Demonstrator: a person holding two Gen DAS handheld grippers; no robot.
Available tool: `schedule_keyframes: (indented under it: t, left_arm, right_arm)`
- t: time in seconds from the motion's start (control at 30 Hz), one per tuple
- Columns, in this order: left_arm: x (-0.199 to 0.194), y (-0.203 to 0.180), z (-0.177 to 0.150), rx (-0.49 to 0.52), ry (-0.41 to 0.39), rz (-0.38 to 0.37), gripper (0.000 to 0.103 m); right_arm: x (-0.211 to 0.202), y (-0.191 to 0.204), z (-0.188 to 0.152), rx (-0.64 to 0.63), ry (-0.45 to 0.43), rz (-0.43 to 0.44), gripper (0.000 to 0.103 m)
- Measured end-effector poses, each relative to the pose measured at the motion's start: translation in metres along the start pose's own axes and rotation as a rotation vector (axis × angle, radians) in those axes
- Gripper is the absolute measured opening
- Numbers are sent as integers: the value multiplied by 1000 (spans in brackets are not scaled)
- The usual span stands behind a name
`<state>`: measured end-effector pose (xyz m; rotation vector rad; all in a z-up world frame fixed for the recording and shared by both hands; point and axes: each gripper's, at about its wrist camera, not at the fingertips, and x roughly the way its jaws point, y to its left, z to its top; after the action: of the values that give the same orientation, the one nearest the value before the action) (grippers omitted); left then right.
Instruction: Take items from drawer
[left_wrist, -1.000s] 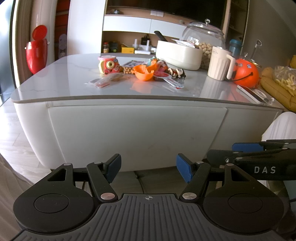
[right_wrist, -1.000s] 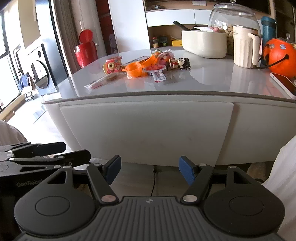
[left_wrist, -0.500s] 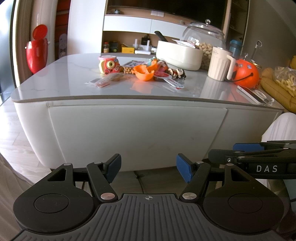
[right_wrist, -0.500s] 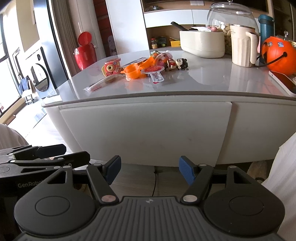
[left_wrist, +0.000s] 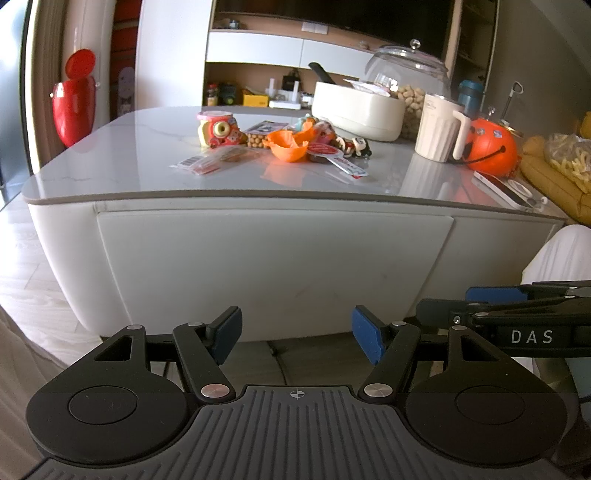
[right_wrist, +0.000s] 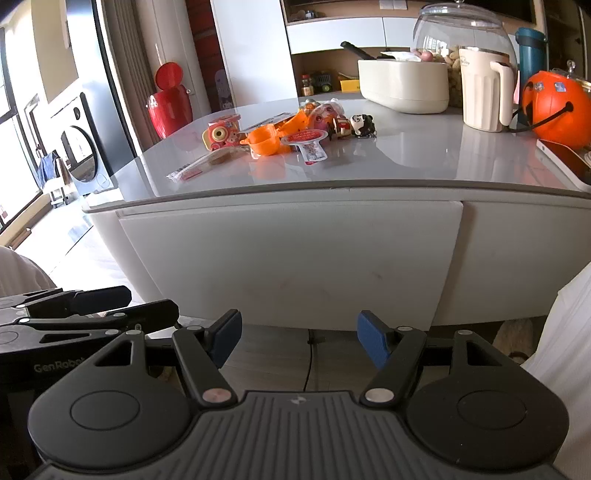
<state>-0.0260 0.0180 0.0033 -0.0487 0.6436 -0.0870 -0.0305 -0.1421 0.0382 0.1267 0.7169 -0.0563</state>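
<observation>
Both grippers, left gripper (left_wrist: 296, 334) and right gripper (right_wrist: 298, 339), are hovering with jaws apart and empty, facing the seemingly closed drawer front (left_wrist: 273, 258), ready to open it.

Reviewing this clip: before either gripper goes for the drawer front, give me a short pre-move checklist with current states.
1. left gripper open, nothing between its pads: ok.
2. right gripper open, nothing held: ok.
3. drawer front shut, items not reachable: not ok.
4. Handle or grip edge on the drawer front: cannot tell.
5. Space between grippers and drawer front free: ok.
6. tabletop clutter back from the front edge: ok.
</observation>
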Motion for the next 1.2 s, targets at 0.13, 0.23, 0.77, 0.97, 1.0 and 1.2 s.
schedule_keyframes:
  t: [0.13,0.23,0.77,0.97,1.0,1.2]
  left_arm:
    - [0,-1,1,-1,-2,2,71]
    - [0,-1,1,-2,-2,2,71]
    - [0,-1,0,-8,-2,3,71]
    - [0,-1,0,-8,-2,3,71]
    - [0,-1,0,-8,-2,3,71]
    - [0,-1,0,-9,-2,3,71]
  right_arm:
    - [-1,0,0,2,-4,2,70]
    - [-1,0,-1,6,-3,3,70]
    - [1,0,-1,11,9,0,70]
    - [1,-1,0,12,11,1,70]
    - [1,-1,0,12,11,2,70]
    - [1,-1,0,13,11,1,70]
